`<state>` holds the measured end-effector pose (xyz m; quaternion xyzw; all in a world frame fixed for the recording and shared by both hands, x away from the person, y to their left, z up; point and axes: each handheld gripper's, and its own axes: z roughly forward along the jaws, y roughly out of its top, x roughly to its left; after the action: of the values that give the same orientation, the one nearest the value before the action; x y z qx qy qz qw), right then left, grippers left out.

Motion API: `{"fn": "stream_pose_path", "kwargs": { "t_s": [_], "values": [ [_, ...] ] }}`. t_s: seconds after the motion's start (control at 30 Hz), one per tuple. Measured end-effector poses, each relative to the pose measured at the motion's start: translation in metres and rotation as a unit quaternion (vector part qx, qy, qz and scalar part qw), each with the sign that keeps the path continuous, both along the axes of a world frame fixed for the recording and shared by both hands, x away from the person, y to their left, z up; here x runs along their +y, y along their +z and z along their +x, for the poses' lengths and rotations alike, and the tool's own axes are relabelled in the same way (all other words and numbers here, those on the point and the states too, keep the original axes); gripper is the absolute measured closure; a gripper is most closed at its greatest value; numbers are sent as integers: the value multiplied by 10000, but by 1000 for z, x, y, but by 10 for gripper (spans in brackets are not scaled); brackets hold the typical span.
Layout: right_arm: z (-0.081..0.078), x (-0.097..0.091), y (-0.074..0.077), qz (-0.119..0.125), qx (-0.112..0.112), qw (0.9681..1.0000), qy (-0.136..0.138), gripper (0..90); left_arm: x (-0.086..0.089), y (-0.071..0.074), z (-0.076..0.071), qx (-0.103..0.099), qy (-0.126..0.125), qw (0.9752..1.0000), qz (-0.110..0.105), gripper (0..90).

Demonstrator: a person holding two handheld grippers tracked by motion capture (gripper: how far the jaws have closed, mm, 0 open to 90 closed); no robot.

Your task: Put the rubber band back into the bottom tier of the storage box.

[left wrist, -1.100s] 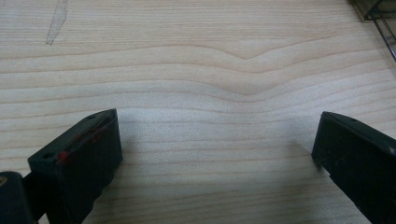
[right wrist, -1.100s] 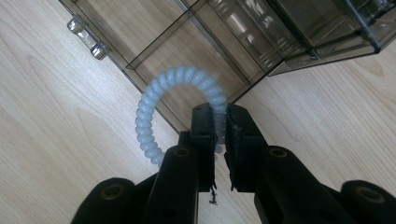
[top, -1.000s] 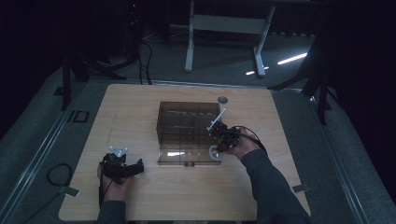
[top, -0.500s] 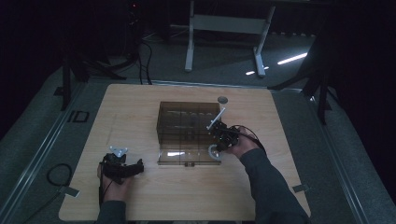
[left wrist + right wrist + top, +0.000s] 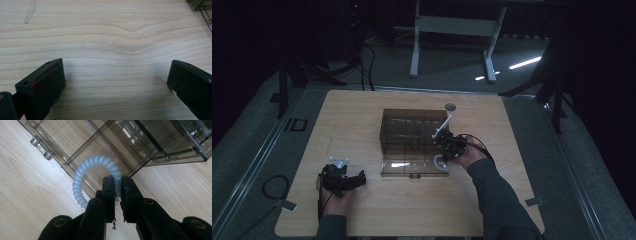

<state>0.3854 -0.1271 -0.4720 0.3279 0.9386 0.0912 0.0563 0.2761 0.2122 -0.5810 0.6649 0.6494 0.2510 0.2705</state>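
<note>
High view: no change from the earlier frames; both hands hold station. Right gripper [image 5: 443, 156] sits at the near right corner of the smoked organizer box [image 5: 412, 131] on the bench [image 5: 362, 115]; left gripper [image 5: 343, 181] rests apart.

Left gripper view: fingers [image 5: 42, 85] wide, empty, over bare wood.

Right gripper view: fingers [image 5: 110, 192] pinch the pale coil tie [image 5: 82, 177], which hangs over the box's open lid. Placement looks not yet begun.

Left gripper [image 5: 116, 82] rests with fingers [image 5: 41, 86] spread wide; right gripper [image 5: 118, 185] is clamped.
</note>
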Motion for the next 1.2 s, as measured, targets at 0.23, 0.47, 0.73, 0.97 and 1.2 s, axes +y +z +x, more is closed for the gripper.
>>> {"fn": "stream_pose_path", "kwargs": {
  "t_s": [0.23, 0.47, 0.73, 0.97, 1.2],
  "values": [
    [1, 2, -2, 23, 10, 10000, -11, 820, 0, 0, 0, 1, 1, 10000, 0, 14],
    [2, 4, -4, -16, 30, 10000, 0, 820, 0, 0, 0, 3, -1, 10000, 1, 14],
    [3, 9, -9, -146, -5, 9999, 26, 819, 0, 0, 0, 3, -1, 10000, -1, 13],
    [3, 13, -13, -193, -43, 9998, 51, 816, 0, 0, 0, 1, -1, 10000, 0, 14],
    [4, 16, -19, -358, -173, 9992, 31, 813, 0, 0, 0, -3, 6, 10000, -5, 14]
  ]
}}
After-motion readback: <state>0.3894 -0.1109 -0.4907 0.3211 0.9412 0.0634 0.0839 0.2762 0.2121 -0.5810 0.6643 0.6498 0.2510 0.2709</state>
